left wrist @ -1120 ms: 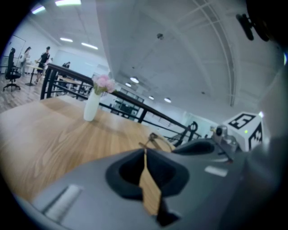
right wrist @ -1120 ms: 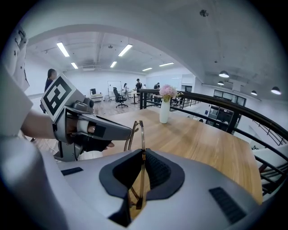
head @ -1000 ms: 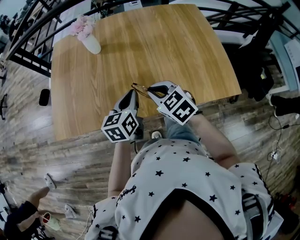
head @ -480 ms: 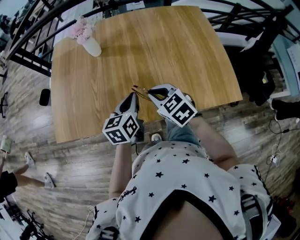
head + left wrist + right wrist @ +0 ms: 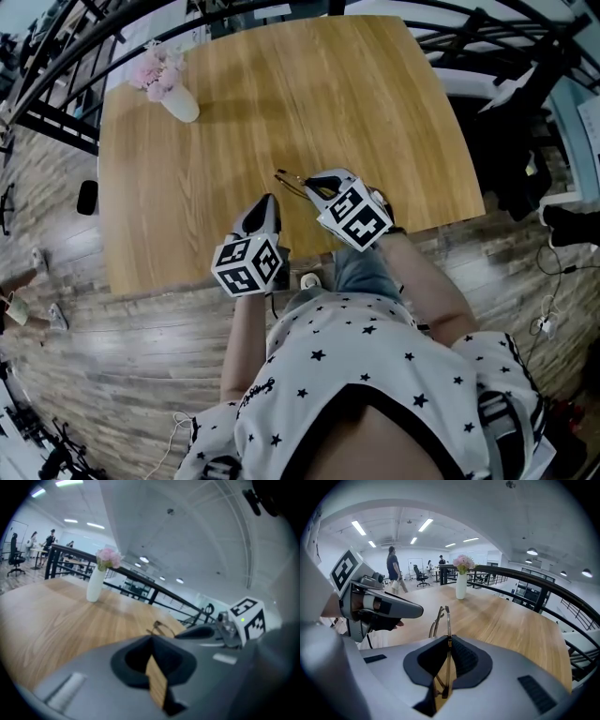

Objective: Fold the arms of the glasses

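Backing off the glasses (image 5: 446, 618): left gripper (image 5: 266, 201), pressed together and empty; right gripper (image 5: 308, 182) pinches them; arms look folded.

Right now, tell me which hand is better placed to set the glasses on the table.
Right, probably: the right tongs are shut on the glasses over the table; the left tongs are shut, empty, apart.

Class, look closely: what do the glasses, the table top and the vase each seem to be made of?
The glasses: thin gold-toned wire with a slight sheen, probably metal.
The table top: matte wood or wood-look laminate; grain lines show.
The vase: smooth plain white, likely ceramic, possibly plastic.
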{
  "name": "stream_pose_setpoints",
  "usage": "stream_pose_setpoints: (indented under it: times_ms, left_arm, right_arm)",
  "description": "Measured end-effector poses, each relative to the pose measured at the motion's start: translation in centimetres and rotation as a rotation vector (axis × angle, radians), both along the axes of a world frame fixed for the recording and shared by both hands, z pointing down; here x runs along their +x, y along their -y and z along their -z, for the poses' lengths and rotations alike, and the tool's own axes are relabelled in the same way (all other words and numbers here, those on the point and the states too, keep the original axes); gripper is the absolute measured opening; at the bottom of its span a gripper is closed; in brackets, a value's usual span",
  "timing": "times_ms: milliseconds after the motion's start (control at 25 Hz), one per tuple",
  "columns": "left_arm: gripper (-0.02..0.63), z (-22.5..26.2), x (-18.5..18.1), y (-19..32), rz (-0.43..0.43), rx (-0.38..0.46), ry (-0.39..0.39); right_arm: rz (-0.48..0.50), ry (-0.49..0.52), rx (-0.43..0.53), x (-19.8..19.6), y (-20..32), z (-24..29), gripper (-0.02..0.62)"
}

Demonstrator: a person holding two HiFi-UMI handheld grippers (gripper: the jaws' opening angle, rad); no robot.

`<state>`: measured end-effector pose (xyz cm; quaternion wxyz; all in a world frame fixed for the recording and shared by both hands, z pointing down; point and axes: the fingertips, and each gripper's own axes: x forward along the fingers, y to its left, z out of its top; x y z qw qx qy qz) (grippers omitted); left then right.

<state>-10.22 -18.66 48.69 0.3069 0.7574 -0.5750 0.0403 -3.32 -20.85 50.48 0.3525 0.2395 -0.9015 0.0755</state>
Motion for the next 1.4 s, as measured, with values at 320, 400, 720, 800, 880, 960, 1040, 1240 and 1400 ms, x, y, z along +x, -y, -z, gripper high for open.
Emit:
stream_pose_setpoints:
  times_ms: [320, 400, 720, 800, 880, 960, 1040, 1240, 1400]
  left_arm:
    - [0.008, -1.7, 1.1, 1.0, 0.005, -0.044, -0.004]
    - [0.008, -2.0, 1.3, 1.2, 0.006, -0.057, -0.002]
    - [0.008, -3.5, 2.1, 1.9, 0.011, -0.105, 0.001]
    - [0.008, -3.8, 2.2, 2.2, 0.010, -0.111, -0.001]
    - [0.008, -3.9, 2.2, 2.4, 0.010, -0.116, -0.003]
    - [0.008, -4.1, 2.2, 2.6, 0.011, -0.120, -0.007]
    - [0.008, -4.3, 2.3, 2.7, 0.011, -0.126, -0.010]
    - [0.008, -4.9, 2.0, 2.7, 0.012, -0.139, -0.014]
    - [0.008, -5.1, 2.0, 3.0, 0.014, -0.144, -0.016]
  right_arm:
    - [-0.005, -0.073, 0.004, 1.3, 3.2, -2.7, 0.032]
    - [-0.003, -0.097, 0.006, 1.5, 3.8, -3.3, 0.032]
    - [0.011, -0.167, -0.004, 2.5, 5.7, -6.2, 0.032]
    - [0.017, -0.186, -0.003, 2.6, 6.1, -6.8, 0.032]
    - [0.024, -0.203, -0.003, 2.6, 6.5, -7.3, 0.032]
    - [0.031, -0.218, -0.003, 2.6, 6.8, -7.8, 0.032]
    - [0.036, -0.229, -0.003, 2.6, 7.0, -8.1, 0.032]
    - [0.049, -0.248, 0.004, 2.2, 7.5, -8.7, 0.032]
    - [0.053, -0.255, 0.012, 2.0, 8.0, -8.8, 0.032]
